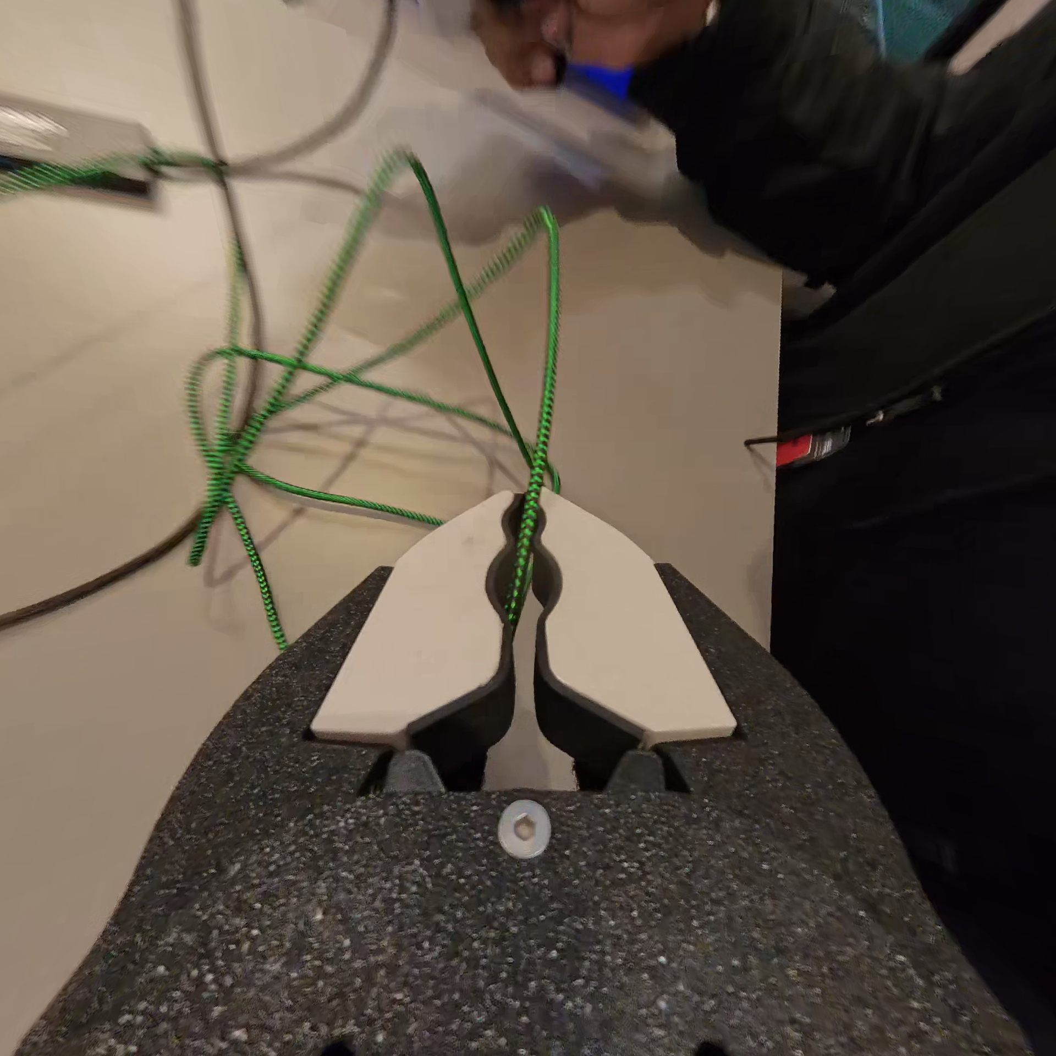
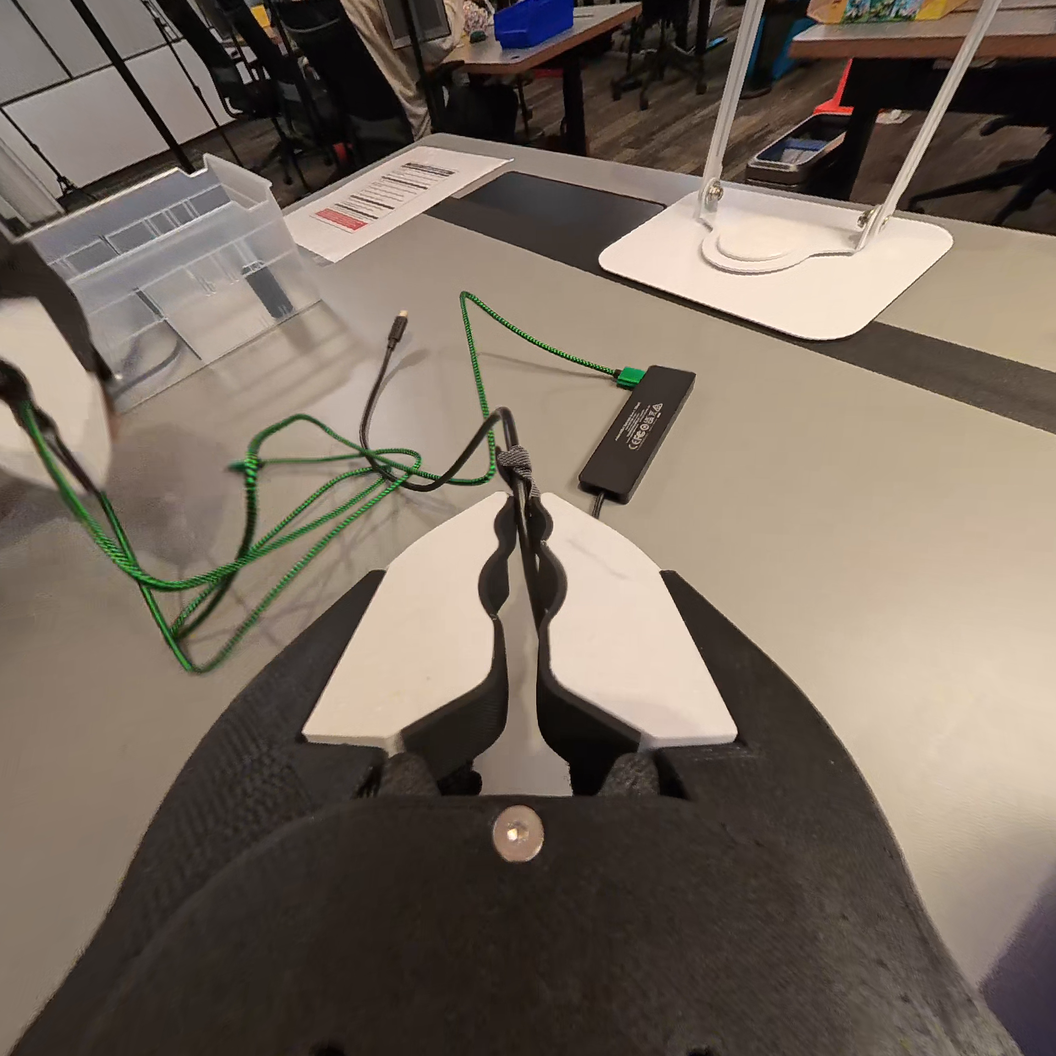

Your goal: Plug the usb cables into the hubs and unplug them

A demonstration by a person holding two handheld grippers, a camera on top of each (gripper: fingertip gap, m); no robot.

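Left wrist view is smeared by motion, so much of it is hard to read. The left gripper [image 1: 528,503] has its white fingers [image 1: 440,617] pressed together on a green braided cable [image 1: 528,548], which runs up between them and out past the tips. Beyond, more loops of that cable cross the pale table [image 1: 103,400] in a tangle with grey cables [image 1: 246,320], too blurred to trace. At the upper left a flat grey hub [image 1: 74,137] is cut off by the frame edge, and its ports cannot be made out. Across the top right a person's hand [image 1: 531,51] and dark sleeve [image 1: 828,114] appear with the other gripper, all blurred.

Right wrist view is sharper. The right gripper [image 2: 523,500] is clamped on a black cable [image 2: 523,548] near a grey strap [image 2: 514,460] wrapped round it. That cable loops forward over the grey table [image 2: 800,571] and ends in a free plug [image 2: 398,331], lying apart from any hub. A black hub [image 2: 637,434] lies just ahead to the right, with the green plug [image 2: 631,377] seated in its far end; its own lead is hidden behind the gripper's right finger. The green cable [image 2: 474,354] trails left in knotted loops up to the left gripper [image 2: 34,400], which is blurred and cropped at the edge. Farther back stand a clear plastic bin [image 2: 171,268], a printed sheet [image 2: 394,194] and a white lamp base [image 2: 800,286], its arms cut off at the top.
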